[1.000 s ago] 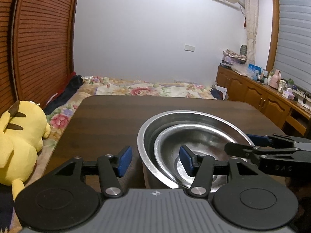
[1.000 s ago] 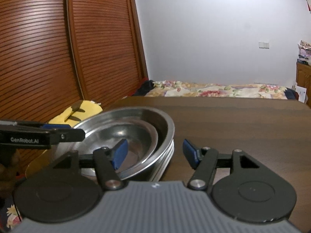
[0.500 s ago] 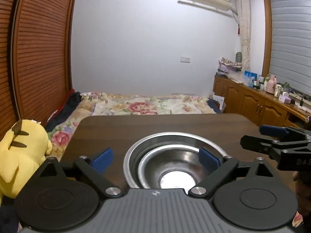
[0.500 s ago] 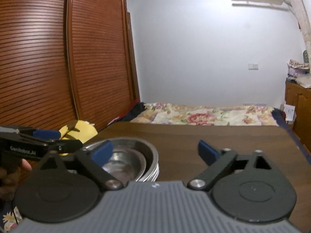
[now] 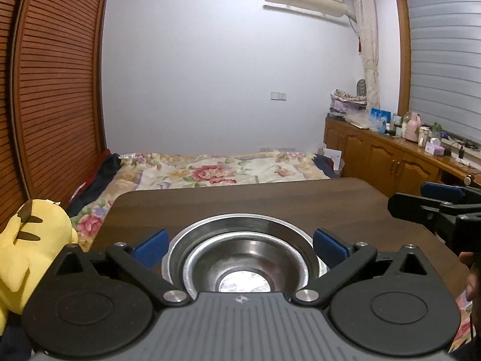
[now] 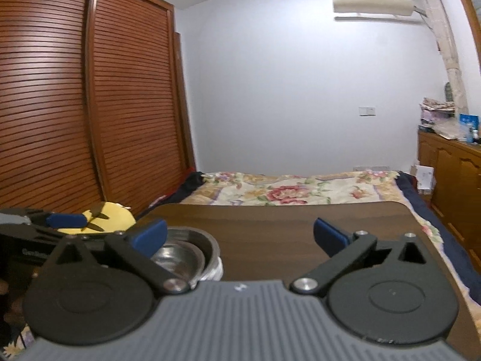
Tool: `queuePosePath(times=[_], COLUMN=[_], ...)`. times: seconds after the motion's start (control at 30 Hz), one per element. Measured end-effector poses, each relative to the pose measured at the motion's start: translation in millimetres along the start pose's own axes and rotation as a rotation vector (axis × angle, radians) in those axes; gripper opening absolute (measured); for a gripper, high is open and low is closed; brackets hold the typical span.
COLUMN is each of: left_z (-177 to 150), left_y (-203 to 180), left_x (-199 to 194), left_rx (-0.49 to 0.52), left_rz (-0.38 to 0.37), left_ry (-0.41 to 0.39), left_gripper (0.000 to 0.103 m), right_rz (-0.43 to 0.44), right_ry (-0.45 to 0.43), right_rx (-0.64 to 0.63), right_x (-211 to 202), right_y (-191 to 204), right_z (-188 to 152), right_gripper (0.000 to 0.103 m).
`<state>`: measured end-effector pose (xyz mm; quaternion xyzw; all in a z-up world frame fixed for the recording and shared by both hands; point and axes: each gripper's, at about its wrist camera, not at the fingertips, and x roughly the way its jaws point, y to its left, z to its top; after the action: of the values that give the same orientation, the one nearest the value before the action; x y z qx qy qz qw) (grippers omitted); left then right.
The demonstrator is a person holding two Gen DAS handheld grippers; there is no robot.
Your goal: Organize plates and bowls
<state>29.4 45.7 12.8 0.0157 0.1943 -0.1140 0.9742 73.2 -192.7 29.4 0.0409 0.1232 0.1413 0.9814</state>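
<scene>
The steel bowls point(image 5: 245, 258) sit nested on the near side of the dark table point(image 5: 270, 201). The left tool point(image 5: 239, 245) hangs just above them, blue pads spread wide and holding nothing; the right tool point(image 6: 239, 237), equally splayed, is to their right

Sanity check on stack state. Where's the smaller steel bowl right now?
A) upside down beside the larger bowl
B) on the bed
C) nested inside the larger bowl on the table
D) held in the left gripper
C: the smaller steel bowl sits inside the larger bowl on the table, and both grippers are open.
</scene>
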Motion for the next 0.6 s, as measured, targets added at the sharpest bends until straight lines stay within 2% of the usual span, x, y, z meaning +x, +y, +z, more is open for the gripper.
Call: queuePosePath(times=[0.27,0.47,0.6], left_z=[-5,-7,-8], left_y=[-20,-27,-34], left_x=[-7,-11,-12], left_rx=[0.027,0.012,0.018], left_rz=[0.086,0.074,0.093], left_ry=[0.008,0.006,0.011], left_gripper=[0.103,0.103,0.103], right_rz=[-0.075,-0.143,-0.169], right_ry=[0.051,0.056,0.056], right_rx=[0.005,0.016,0.005], right_x=[-6,-15,-19], right_y=[-7,-13,-14], right_z=[-11,-14,-13], right_gripper=[0.103,0.103,0.103])
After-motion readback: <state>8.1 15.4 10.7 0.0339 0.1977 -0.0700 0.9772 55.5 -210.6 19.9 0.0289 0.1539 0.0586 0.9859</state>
